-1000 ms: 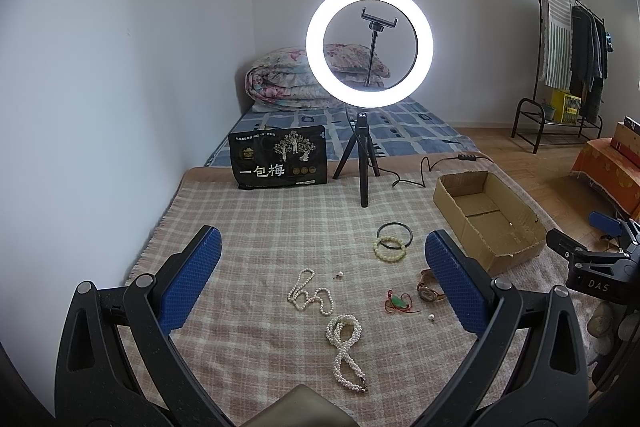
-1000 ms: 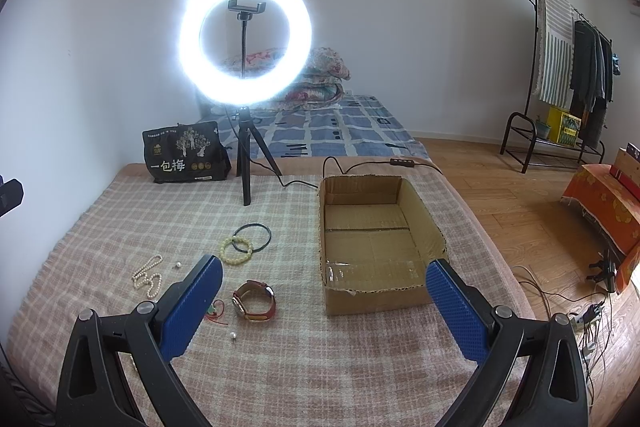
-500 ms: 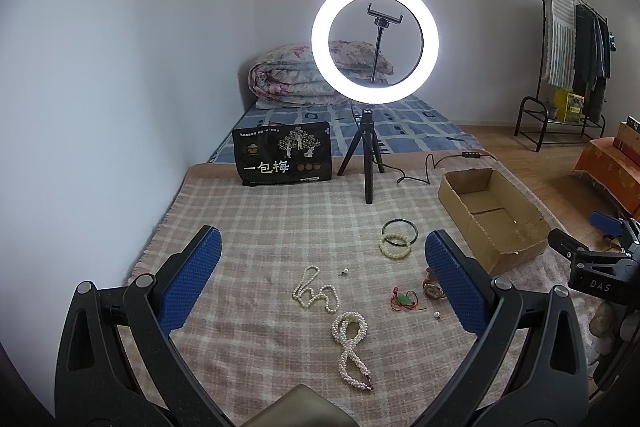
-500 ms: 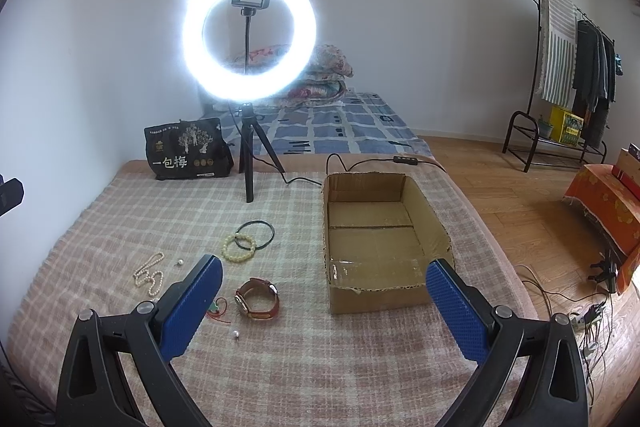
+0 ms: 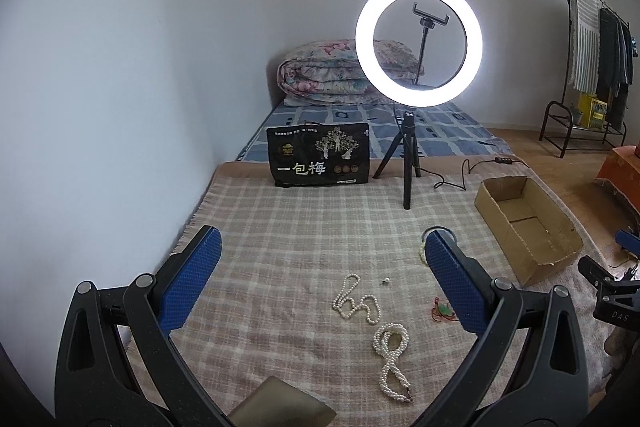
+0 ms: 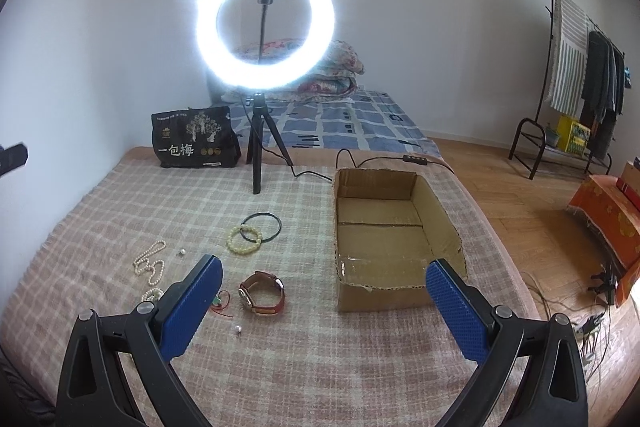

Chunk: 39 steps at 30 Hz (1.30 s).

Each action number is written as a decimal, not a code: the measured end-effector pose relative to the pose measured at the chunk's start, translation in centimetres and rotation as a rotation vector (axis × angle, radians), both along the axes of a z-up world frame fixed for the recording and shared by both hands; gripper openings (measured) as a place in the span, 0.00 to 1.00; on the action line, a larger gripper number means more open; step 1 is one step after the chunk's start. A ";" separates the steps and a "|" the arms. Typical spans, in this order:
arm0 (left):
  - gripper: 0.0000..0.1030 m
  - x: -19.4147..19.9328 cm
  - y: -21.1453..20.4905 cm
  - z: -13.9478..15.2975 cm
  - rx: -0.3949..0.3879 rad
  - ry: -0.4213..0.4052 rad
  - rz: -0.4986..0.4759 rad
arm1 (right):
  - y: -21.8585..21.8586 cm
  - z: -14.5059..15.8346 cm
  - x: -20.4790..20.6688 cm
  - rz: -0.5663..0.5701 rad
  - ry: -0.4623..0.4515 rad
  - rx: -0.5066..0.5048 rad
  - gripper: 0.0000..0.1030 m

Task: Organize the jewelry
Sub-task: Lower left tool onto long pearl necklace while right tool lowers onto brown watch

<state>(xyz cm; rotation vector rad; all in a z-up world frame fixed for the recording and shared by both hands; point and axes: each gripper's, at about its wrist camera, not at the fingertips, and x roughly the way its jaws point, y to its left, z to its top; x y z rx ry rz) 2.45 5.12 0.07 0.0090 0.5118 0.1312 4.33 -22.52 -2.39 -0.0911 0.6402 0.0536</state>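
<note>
Jewelry lies scattered on the checked blanket [image 5: 288, 251]. In the left wrist view I see a thin pearl necklace [image 5: 354, 301], a thicker pearl strand [image 5: 390, 359] and a red-corded green pendant [image 5: 443, 310]. My left gripper [image 5: 320, 281] hangs open above them, holding nothing. The right wrist view shows a red-strapped watch [image 6: 262, 294], a yellow bead bracelet [image 6: 243, 239] overlapping a black bangle [image 6: 262, 227], and a loose pearl [image 6: 238, 328]. My right gripper [image 6: 320, 305] is open between the watch and the cardboard box [image 6: 394, 227], which looks empty.
A lit ring light on a tripod [image 5: 418, 67] stands at the blanket's far side, its cable [image 6: 352, 157] running behind the box. A black printed bag [image 5: 318, 155] leans nearby. A clothes rack [image 6: 576, 79] and wood floor lie to the right.
The left view has swung left, so the jewelry and box now sit further right in it. The right view has edged closer to the watch and box. Both grippers stay open.
</note>
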 end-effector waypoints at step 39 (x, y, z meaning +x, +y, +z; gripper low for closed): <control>0.90 2.9 0.6 -12.3 -0.196 0.393 -0.163 | 5.1 -8.6 4.7 0.313 0.274 -0.071 0.85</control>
